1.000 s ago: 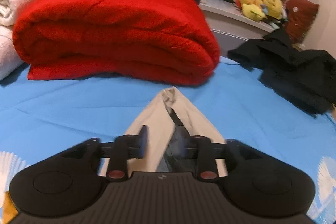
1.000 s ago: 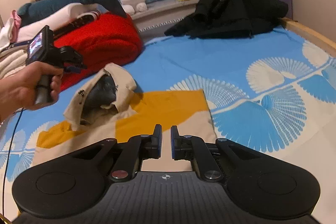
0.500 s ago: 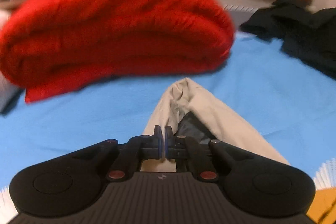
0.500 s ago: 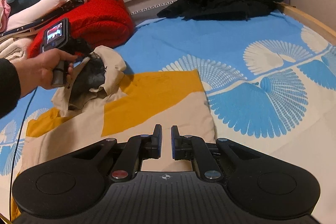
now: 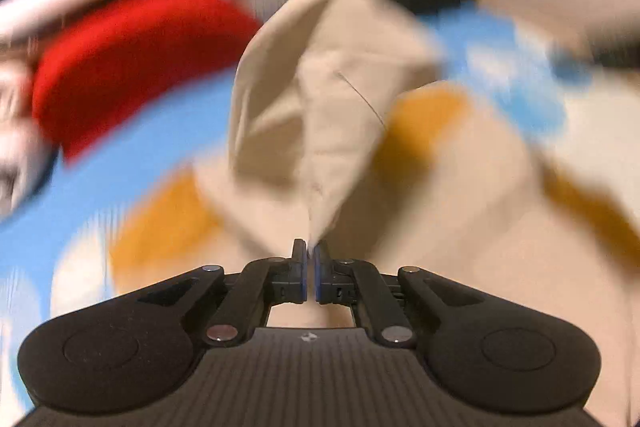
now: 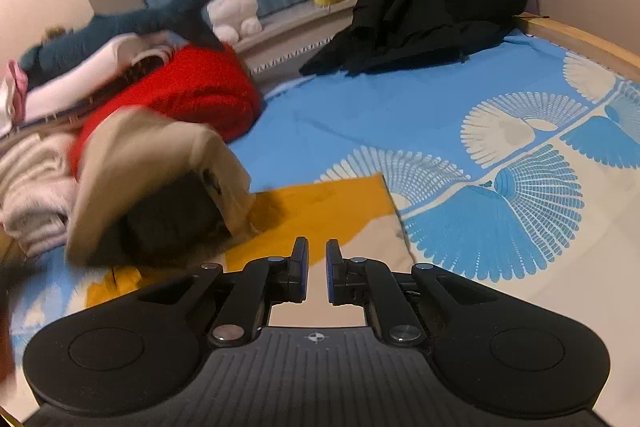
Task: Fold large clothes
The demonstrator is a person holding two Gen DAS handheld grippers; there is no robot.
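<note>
The beige hood [image 5: 320, 99] is pinched between the closed left gripper [image 5: 310, 259] jaws; the right gripper [image 6: 317, 267], slightly parted, is held empty above the garment.

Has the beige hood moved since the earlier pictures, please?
Yes. The beige hood, pinched in the left gripper, has lifted, now overlapping the red blanket in the right wrist view.

Black gripper [image 6: 316, 259], blue pads [image 6: 305, 273], silver screws.

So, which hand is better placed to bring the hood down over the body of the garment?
Left. Its tongs are shut on the beige hood, already lifted. The right tongs hold nothing, over the garment's body.
</note>
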